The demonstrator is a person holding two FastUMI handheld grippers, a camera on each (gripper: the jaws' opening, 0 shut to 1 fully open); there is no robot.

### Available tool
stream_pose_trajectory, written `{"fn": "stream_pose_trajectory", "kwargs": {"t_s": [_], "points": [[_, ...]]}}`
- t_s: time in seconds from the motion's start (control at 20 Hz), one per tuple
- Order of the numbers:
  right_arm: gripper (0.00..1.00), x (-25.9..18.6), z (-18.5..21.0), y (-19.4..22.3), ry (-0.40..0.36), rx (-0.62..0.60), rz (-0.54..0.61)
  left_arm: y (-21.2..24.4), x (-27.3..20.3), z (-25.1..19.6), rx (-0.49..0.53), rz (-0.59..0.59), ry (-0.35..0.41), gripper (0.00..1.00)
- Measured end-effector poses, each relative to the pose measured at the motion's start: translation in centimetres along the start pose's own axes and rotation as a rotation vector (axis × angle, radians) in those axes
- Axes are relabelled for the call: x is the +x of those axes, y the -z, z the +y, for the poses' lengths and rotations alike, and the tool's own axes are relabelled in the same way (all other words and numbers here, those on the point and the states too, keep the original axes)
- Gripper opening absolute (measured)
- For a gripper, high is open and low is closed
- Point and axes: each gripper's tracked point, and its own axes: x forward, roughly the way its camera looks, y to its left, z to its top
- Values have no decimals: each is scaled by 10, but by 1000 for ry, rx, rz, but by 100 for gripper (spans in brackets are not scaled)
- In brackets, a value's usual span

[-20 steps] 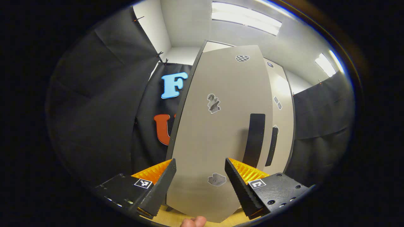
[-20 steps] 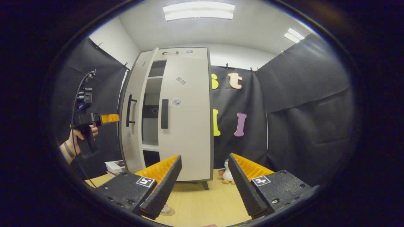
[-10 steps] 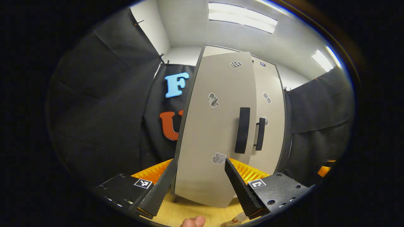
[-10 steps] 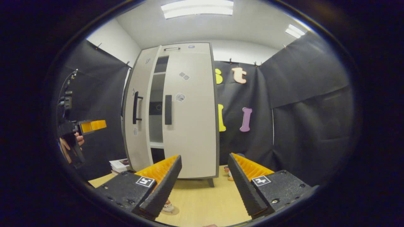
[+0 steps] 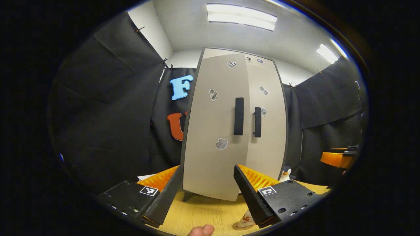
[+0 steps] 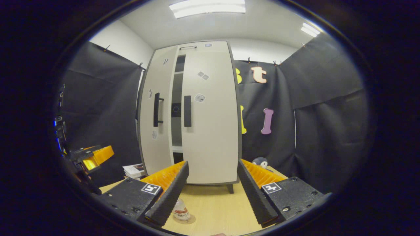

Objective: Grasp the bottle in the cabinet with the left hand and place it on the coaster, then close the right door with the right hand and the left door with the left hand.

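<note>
The beige cabinet's right door (image 6: pixel 210 114) lies flush with the frame. Its left door (image 6: pixel 157 108) stands slightly ajar, leaving a narrow dark gap beside the two black handles; in the left gripper view the left door (image 5: pixel 215 131) looks nearly flush. The small clear bottle (image 6: pixel 181 212) stands upright on the round coaster (image 6: pixel 189 220) on the wooden table, also seen as the bottle (image 5: pixel 245 219) by my left gripper. My left gripper (image 5: pixel 206 193) is open and empty, back from the door, and appears low at the left as the left gripper (image 6: pixel 95 157). My right gripper (image 6: pixel 211 193) is open and empty.
A stack of books (image 6: pixel 134 170) lies left of the cabinet's foot. A penguin toy (image 5: pixel 286 173) sits to its right. The right gripper (image 5: pixel 338 159) shows at the far right of the left gripper view. Black cloth walls close in on both sides.
The left door has swung from well open to almost shut. Both grippers have drawn back from the cabinet, and the left one has dropped lower.
</note>
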Motion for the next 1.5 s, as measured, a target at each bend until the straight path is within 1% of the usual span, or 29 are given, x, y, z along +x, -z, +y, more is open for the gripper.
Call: {"fn": "stream_pose_trajectory", "kwargs": {"t_s": [0.1,0.15,0.2,0.3,0.35,0.4,0.55,0.7,0.75,0.8,0.95,1.25,1.4,1.45,1.5], "points": [[97,1,5,4,-10,13,1,2,-5,-1,8,3,-5,99],[97,1,6,6,-13,18,3,1,-6,-1,9,1,-7,95],[96,1,7,7,-14,20,5,0,-7,-1,10,-1,-9,99],[96,1,9,7,-17,22,10,-1,-8,-1,17,-4,-14,99],[96,1,10,7,-20,21,11,-3,-8,0,21,-6,-14,95],[96,0,10,6,-22,18,9,-3,-9,0,22,-9,-13,99],[96,-2,9,3,-20,9,-5,-4,-11,-1,19,-12,-15,99],[97,0,8,3,-17,25,-5,-5,-13,-2,21,-5,-17,99],[94,-1,9,1,-18,31,-13,-6,-13,-1,21,-5,-19,95],[96,-1,8,0,-18,31,-18,-5,-13,0,21,-3,-21,99],[96,-5,4,5,-9,13,-7,-4,-15,-2,17,5,-21,99],[97,-10,-1,9,6,23,1,8,-17,-9,4,42,-2,99],[96,-5,-2,13,12,8,14,7,-15,-8,32,30,-5,99],[96,-2,-3,19,14,4,32,8,-12,-8,44,33,-4,95],[96,0,-1,20,7,8,38,11,-10,-9,52,40,1,95]]}}
